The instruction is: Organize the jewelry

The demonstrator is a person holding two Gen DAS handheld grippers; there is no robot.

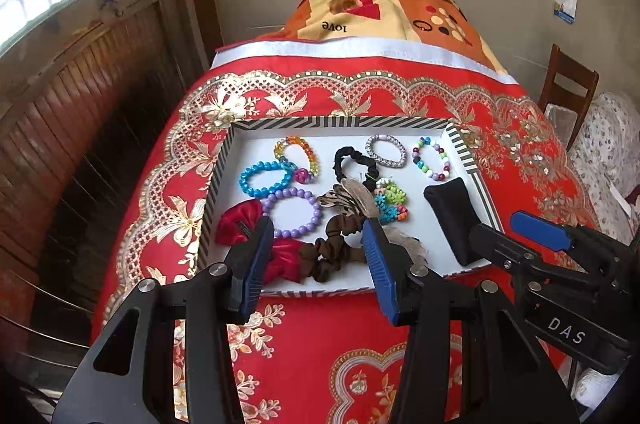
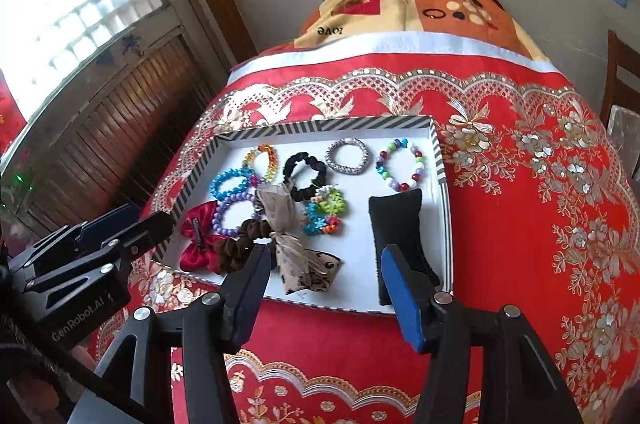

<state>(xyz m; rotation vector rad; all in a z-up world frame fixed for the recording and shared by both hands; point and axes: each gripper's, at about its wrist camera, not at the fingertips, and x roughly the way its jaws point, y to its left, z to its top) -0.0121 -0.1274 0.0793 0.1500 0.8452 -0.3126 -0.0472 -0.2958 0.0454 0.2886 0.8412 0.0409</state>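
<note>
A shallow white tray [image 1: 464,147] with a black-and-white striped rim sits on the table and holds all the jewelry. Along its left side lie a red satin bow [image 1: 236,224], a blue bead bracelet [image 1: 264,179] and a purple bead bracelet [image 1: 294,212], with an amber and multicolour bead bracelet [image 1: 294,155] behind them. Toward the middle are a brown scrunchie [image 1: 332,248], a beige patterned bow [image 2: 292,248] lying partly over it, a black scrunchie [image 1: 354,163] and a cluster of bright coil hair ties [image 1: 390,201]. Farther right, at the back, lie a silver chain bracelet [image 1: 386,149] and a bracelet of mixed coloured beads [image 1: 430,159]. A small black cushion [image 1: 452,220] rests against the right wall of the tray.

The table is covered by a red cloth with gold floral borders [image 1: 328,352]. A window and wooden panelling stand at the left, a wall behind, a wooden chair [image 1: 568,83] at the right.

The left gripper [image 1: 318,244] hangs over the tray's near edge, jaws wide apart and holding nothing, the brown scrunchie seen between them. The right gripper [image 2: 326,270] hangs likewise, jaws wide apart and empty, near the beige bow and the cushion.
</note>
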